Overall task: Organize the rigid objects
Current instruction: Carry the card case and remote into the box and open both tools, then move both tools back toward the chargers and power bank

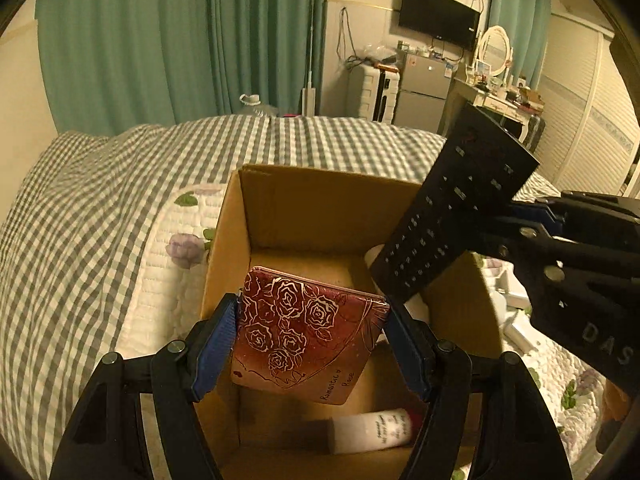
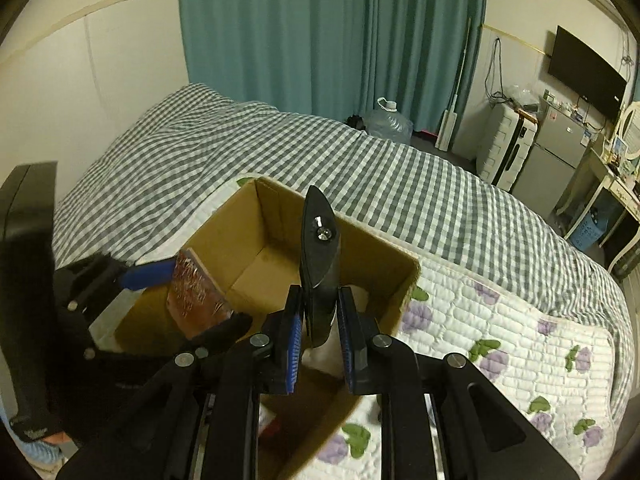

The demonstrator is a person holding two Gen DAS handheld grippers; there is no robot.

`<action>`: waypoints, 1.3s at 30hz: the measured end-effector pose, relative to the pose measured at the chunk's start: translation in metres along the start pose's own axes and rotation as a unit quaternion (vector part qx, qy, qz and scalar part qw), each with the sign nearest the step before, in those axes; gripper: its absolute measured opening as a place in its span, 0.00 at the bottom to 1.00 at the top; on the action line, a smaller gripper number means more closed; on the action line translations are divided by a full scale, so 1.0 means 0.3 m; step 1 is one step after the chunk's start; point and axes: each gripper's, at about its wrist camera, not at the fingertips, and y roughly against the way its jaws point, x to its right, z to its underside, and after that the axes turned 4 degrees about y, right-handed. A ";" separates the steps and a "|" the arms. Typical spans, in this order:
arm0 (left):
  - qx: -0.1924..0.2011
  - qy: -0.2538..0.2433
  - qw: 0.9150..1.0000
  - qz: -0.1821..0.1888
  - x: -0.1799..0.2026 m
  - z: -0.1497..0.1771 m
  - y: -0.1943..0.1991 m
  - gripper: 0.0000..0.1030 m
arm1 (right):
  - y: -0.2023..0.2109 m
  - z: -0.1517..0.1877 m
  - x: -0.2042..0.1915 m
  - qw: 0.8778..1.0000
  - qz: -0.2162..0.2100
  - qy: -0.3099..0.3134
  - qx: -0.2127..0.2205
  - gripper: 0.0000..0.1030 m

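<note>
Two rigid objects hung over an open cardboard box [image 1: 316, 204]: a red tin [image 1: 306, 334] and a black remote control [image 1: 456, 212]. The tin, clamped by its side edges between the blue-padded fingers of the left gripper [image 1: 310, 344], was held tilted above the box's near left part. White line-drawn roses covered its face, and the words "Romantic" and "Rose" ran along its lower right edge.

The remote sat on edge between the fingers of the right gripper [image 2: 318, 332], which were drawn close together and pressed on its thin sides. From the left wrist view it slanted over the box's right wall, its rows of small pale button marks too blurred to read. The right gripper's black body carried pale letters, of which only "DAS" could be made out.

Inside the box, a white bottle [image 1: 372, 430] lay on its side on the floor near the front wall; it bore dark print too small to read. Another white item showed below the remote, mostly hidden.

The box rested on a bed, on a white quilt [image 2: 500, 320] printed with purple flowers and green leaves, beside a grey-and-white checked cover [image 1: 88, 216]. Beyond the bed hung teal curtains [image 1: 180, 40], and a dark television [image 1: 438, 16] was mounted on the wall above a small grey fridge [image 1: 424, 84].
</note>
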 end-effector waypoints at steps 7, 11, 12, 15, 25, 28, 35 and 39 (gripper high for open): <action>-0.011 0.001 1.000 0.002 -0.008 0.017 -0.053 0.70 | -0.100 0.002 0.014 1.000 -0.009 -0.004 -0.007 0.16; -0.008 0.010 1.000 0.010 -0.011 0.017 -0.051 0.72 | -0.139 0.027 0.030 0.999 -0.017 -0.014 -0.023 0.17; -0.006 0.013 1.000 0.012 -0.013 0.016 -0.044 0.73 | -0.141 0.031 0.036 0.999 -0.017 -0.018 -0.026 0.17; 0.000 0.021 1.000 -0.001 -0.017 0.006 -0.023 0.73 | -0.116 0.033 0.044 1.000 -0.016 -0.020 -0.017 0.21; 0.019 0.021 1.000 -0.007 0.076 -0.029 0.099 0.73 | 0.138 0.012 0.153 0.998 0.007 -0.040 0.051 0.64; 0.025 0.011 1.000 -0.003 0.140 -0.037 0.137 0.73 | 0.214 0.034 0.210 0.997 0.022 -0.046 0.062 0.71; 0.024 -0.012 1.000 0.013 0.332 -0.033 0.166 0.73 | 0.343 0.122 0.360 0.993 0.072 -0.065 0.064 0.81; 0.010 -0.023 0.999 0.022 0.440 -0.014 0.137 0.73 | 0.374 0.189 0.460 0.991 0.096 -0.077 0.051 0.81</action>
